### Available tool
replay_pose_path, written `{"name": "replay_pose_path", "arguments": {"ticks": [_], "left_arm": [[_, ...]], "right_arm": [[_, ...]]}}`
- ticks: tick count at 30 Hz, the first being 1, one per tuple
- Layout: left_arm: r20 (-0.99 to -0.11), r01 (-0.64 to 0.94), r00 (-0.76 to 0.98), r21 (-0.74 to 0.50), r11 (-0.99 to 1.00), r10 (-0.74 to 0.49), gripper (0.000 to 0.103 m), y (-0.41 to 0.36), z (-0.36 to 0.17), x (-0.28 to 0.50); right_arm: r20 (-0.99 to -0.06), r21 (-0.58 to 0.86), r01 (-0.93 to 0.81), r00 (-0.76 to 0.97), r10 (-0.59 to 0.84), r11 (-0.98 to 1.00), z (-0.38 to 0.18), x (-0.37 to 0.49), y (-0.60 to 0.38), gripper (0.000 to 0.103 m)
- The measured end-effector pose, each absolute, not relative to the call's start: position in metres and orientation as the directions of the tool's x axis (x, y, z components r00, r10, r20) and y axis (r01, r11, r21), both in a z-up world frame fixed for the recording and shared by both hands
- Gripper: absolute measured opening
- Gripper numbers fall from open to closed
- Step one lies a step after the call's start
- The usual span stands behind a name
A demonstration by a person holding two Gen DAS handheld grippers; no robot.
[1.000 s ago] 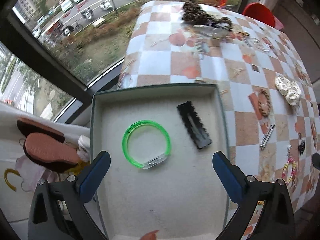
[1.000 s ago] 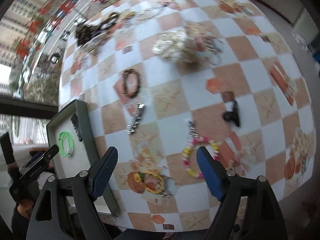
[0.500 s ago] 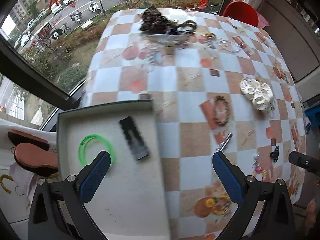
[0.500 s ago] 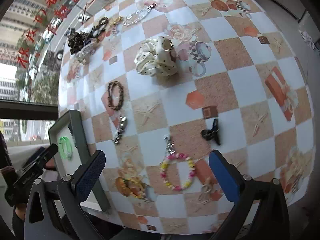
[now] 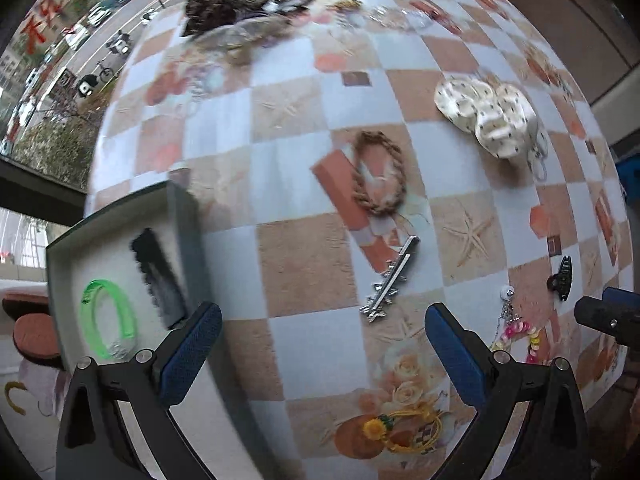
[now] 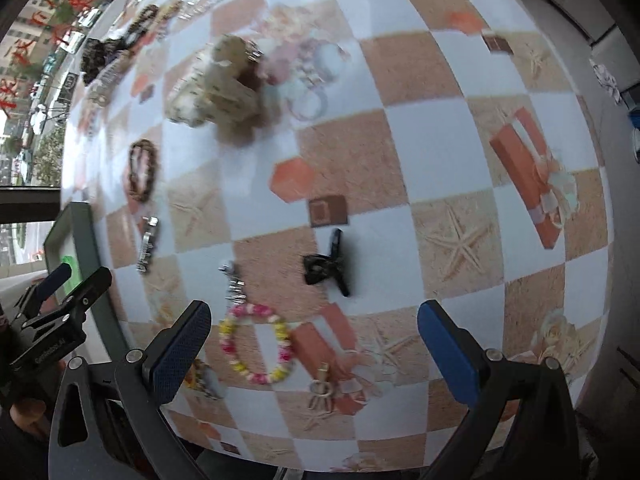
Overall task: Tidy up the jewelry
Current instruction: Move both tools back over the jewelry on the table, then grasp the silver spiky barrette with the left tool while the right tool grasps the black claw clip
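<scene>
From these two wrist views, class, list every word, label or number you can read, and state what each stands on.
Red characters on the window glass: large, but cut off and blurred, not readable.
Small white lettering on the left gripper's body: too small and blurred to read.
Checked tablecloth: printed pictures only, no words.
Green bangle: dark mark, illegible.

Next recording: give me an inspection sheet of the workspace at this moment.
Surface: table under a checked printed cloth.
Job's things: box at the table edge holds a green bangle and a black clip. On the cloth: silver hair clip, braided bracelet, bead bracelet, small black claw clip, cream scrunchie, yellow bracelet.
Clutter: blurred pile of accessories at the far edge.
Grippers: left gripper open, empty; right gripper open, empty.
Cables: nothing seen.
Surroundings: window onto a street.
</scene>
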State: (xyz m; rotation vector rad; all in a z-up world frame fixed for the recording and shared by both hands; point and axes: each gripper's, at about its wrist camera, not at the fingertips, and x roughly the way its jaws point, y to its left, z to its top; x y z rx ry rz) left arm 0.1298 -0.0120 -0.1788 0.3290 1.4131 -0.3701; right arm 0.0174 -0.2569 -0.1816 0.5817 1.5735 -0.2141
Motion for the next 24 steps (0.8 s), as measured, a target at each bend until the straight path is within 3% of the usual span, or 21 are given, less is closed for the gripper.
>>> {"name": "replay_pose_path", "arguments": {"ticks": [3, 4, 7, 10, 12, 14, 17, 21, 23, 24], "left_arm": [[-0.993, 0.461, 0.108, 0.005, 0.887, -0.051, 0.102, -0.023, -0.189, 0.13], [-0.993, 0.468, 0.107, 0.005, 0.883, -0.051, 0.096, -0.027, -0.193, 0.13], [-0.995, 0.487, 0.096, 0.012, 0.873, -0.039, 0.092, -0.036, -0.202, 0.132], [-0.996, 0.502, 0.079, 0.011, 0.865, -0.033, 0.075, -0.042, -0.211, 0.134], [-0.997, 0.508, 0.071, 0.013, 0.861, -0.026, 0.075, -0.045, -0.215, 0.133], [-0.997, 0.512, 0.072, 0.01, 0.859, -0.032, 0.073, -0.046, -0.216, 0.133], [-0.996, 0.518, 0.071, -0.008, 0.855, -0.052, 0.063, -0.05, -0.213, 0.133], [-0.995, 0.535, 0.077, -0.017, 0.845, -0.069, 0.042, -0.06, -0.209, 0.128], [-0.994, 0.543, 0.076, -0.023, 0.84, -0.077, 0.033, -0.065, -0.207, 0.126], [-0.994, 0.546, 0.077, -0.025, 0.837, -0.08, 0.025, -0.066, -0.206, 0.125]], "right_arm": [[-0.977, 0.189, 0.492, 0.006, 0.214, 0.85, -0.191, 0.017, -0.258, 0.103], [-0.978, 0.185, 0.493, 0.006, 0.209, 0.85, -0.194, 0.018, -0.258, 0.103], [-0.983, 0.165, 0.487, 0.008, 0.185, 0.858, -0.201, 0.022, -0.255, 0.102], [-0.986, 0.146, 0.476, 0.001, 0.165, 0.867, -0.209, 0.026, -0.25, 0.089], [-0.991, 0.122, 0.464, 0.003, 0.136, 0.877, -0.209, 0.028, -0.246, 0.087], [-0.995, 0.096, 0.443, 0.005, 0.105, 0.891, -0.208, 0.03, -0.242, 0.08], [-0.998, 0.053, 0.417, -0.003, 0.06, 0.907, -0.206, 0.035, -0.234, 0.066], [-1.0, 0.014, 0.396, -0.004, 0.017, 0.918, -0.202, 0.038, -0.225, 0.047], [-1.0, 0.003, 0.396, -0.003, 0.005, 0.918, -0.201, 0.038, -0.224, 0.029], [-1.0, 0.004, 0.397, -0.001, 0.005, 0.918, -0.2, 0.037, -0.225, 0.028]]}}
